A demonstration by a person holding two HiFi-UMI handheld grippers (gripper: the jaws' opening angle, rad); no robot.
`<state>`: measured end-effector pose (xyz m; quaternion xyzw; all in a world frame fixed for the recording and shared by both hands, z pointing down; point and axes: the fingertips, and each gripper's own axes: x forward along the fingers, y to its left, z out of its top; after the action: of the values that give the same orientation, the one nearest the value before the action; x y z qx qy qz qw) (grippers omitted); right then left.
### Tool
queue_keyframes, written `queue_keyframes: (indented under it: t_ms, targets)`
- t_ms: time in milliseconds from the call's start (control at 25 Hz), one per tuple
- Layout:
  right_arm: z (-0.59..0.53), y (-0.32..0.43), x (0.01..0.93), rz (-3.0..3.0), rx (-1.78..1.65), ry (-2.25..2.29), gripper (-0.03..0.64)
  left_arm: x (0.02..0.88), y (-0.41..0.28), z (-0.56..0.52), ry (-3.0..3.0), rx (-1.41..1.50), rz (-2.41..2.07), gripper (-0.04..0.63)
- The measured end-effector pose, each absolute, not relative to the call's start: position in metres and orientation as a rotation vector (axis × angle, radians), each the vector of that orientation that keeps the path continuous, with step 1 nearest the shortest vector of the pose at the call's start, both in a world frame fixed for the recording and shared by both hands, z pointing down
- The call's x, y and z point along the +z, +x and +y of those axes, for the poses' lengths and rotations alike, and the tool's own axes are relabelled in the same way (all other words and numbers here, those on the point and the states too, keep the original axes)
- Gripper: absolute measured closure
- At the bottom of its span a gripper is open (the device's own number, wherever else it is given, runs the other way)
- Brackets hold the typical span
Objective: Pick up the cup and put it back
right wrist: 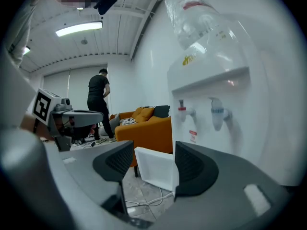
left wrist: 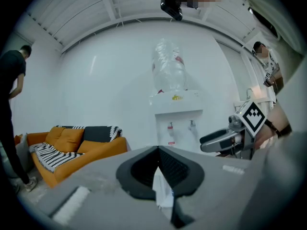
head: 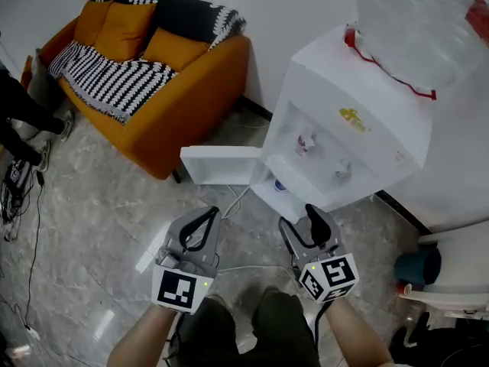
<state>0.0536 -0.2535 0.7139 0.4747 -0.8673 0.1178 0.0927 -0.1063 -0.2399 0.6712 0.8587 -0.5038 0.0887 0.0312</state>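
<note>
free: floor (head: pixel 99 205) open up to the water dispenser (head: pixel 359 98) | obstacle: its open door (head: pixel 221 165) juts out low, left | sofa (head: pixel 183 105) farther left | cable (head: pixel 235 202) on floor

One white plastic water dispenser (head: pixel 359 90) is carrying one clear round bottle (head: pixel 420 21), one red tap (right wrist: pixel 183 110) and one blue tap (right wrist: pixel 217 113). Left of the dispenser one orange fabric sofa (head: pixel 183 105) is standing; before the dispenser two grey grippers, the left gripper (head: pixel 211 212) and the right gripper (head: pixel 298 217), are hanging.

Grey left gripper (head: pixel 212 213) matches right gripper (head: pixel 299 219); trousers (head: pixel 269 321) perhaps olive.
</note>
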Motion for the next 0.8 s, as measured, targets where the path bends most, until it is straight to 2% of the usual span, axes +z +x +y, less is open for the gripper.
queue_keyframes:
  t_ms: [520,800]
  targets:
    - [-0.295,0.066,0.895,-2.557,0.309,1.417,0.342,0.838,-0.111,-0.281,2.656,0.252,-1.586,0.593]
    - [-0.321,0.083,0.966,-2.537,0.301,1.457,0.342,0.898,-0.104,-0.298,2.702,0.244,-1.580,0.592]
